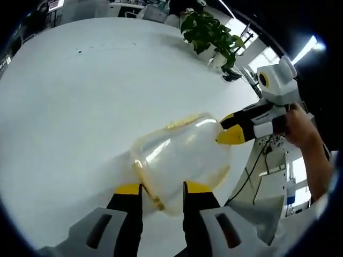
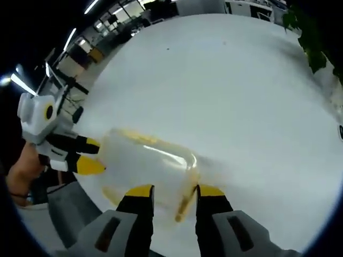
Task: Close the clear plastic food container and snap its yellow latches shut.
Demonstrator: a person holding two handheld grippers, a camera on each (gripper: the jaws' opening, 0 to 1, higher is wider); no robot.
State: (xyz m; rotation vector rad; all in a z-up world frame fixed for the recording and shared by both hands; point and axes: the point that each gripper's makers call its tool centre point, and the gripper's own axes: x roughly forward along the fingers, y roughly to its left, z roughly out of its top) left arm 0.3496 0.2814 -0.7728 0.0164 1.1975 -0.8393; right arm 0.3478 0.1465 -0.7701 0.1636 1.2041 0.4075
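Left gripper view looks down on a white table (image 1: 69, 107) with the clear container (image 1: 179, 158) lifted above it, tilted and blurred. This view's own left gripper (image 1: 163, 188) has its yellow-tipped jaws set a narrow way apart, with the container's near rim and a yellow latch (image 1: 155, 201) lying in the gap between them; the jaws look closed on that rim, though the blur leaves the contact itself unclear. From the right comes the right gripper (image 1: 231, 129), its jaw tips touching the container's far end, held by a hand (image 1: 301, 128). A potted plant (image 1: 211, 35) stands at the far edge of the table, and a cable (image 1: 256, 163) hangs beyond the near edge. Right gripper view shows the same container (image 2: 147, 160) over the table (image 2: 225, 80), blurred again, with yellowish streaks along its edges. The right gripper (image 2: 170, 191) has its jaws narrowly apart, the container's rim between the yellow tips, seemingly pinched. The left gripper (image 2: 91, 155) enters from the left, its tips against the container's other end, a hand (image 2: 21, 171) behind it. Green leaves (image 2: 308, 37) show at the upper right.
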